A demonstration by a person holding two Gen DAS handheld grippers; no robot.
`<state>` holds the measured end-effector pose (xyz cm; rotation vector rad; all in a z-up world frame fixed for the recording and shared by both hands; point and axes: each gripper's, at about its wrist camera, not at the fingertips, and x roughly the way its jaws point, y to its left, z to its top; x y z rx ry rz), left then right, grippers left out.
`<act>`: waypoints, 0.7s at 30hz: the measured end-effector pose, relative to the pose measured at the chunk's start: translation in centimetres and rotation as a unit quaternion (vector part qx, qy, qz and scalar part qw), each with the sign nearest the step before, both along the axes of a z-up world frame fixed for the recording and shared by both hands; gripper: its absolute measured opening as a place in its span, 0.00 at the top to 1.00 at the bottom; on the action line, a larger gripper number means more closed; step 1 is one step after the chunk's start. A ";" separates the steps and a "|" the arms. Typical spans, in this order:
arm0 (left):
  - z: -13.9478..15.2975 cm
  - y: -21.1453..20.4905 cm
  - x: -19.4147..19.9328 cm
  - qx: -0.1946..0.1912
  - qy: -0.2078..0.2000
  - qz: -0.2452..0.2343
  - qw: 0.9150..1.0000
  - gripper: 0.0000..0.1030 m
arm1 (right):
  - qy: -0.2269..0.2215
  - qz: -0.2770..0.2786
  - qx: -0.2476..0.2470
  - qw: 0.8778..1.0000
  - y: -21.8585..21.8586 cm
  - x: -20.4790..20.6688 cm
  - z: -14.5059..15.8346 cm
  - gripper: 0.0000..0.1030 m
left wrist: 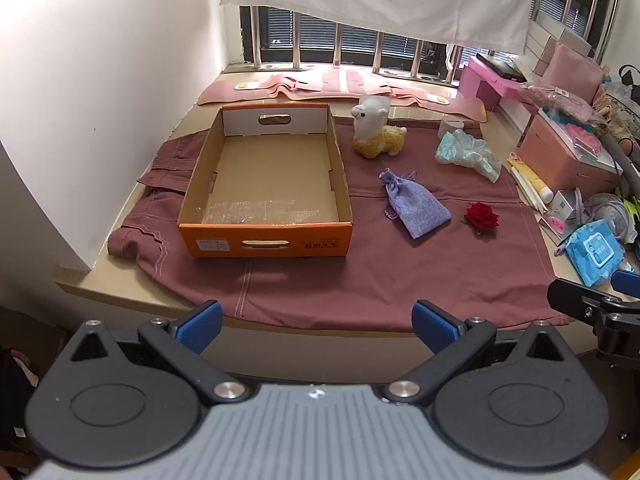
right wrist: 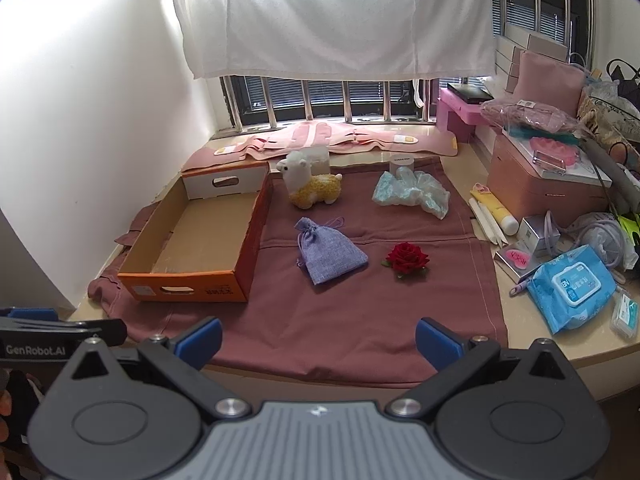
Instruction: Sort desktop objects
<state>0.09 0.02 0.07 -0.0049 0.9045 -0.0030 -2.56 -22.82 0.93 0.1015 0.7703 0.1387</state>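
An open orange cardboard box (left wrist: 338,196) (right wrist: 256,236) lies on a maroon cloth (left wrist: 360,280) (right wrist: 340,320), with nothing in it but clear film on its floor. To its right sit a plush alpaca (left wrist: 376,130) (right wrist: 310,184), a purple drawstring pouch (left wrist: 414,204) (right wrist: 326,252), a red rose (left wrist: 482,216) (right wrist: 407,259) and a pale blue scrunchie (left wrist: 468,154) (right wrist: 412,192). My left gripper (left wrist: 316,326) hangs open at the cloth's near edge, holding nothing. My right gripper (right wrist: 318,342) is also open and holds nothing, short of the pouch and rose.
A white wall stands left of the box. Barred window and hanging white cloth (right wrist: 332,16) are behind. Clutter fills the right: pink boxes (right wrist: 548,184), a blue wipes pack (right wrist: 572,292), tubes and cables. A white cup (right wrist: 402,162) stands behind the scrunchie.
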 end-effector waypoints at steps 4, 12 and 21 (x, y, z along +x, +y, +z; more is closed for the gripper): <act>0.6 0.2 0.8 -0.014 0.012 0.004 1.000 0.00 | -0.001 0.002 -0.007 1.000 0.0 0.0 0.3 0.00; 2.3 0.6 2.9 -0.020 0.031 -0.001 0.999 0.00 | 0.039 0.021 -0.016 0.999 0.9 3.3 2.1 0.00; 3.4 -0.2 4.0 -0.026 0.031 -0.005 0.999 0.00 | 0.041 0.032 -0.017 0.999 1.6 4.4 3.0 0.00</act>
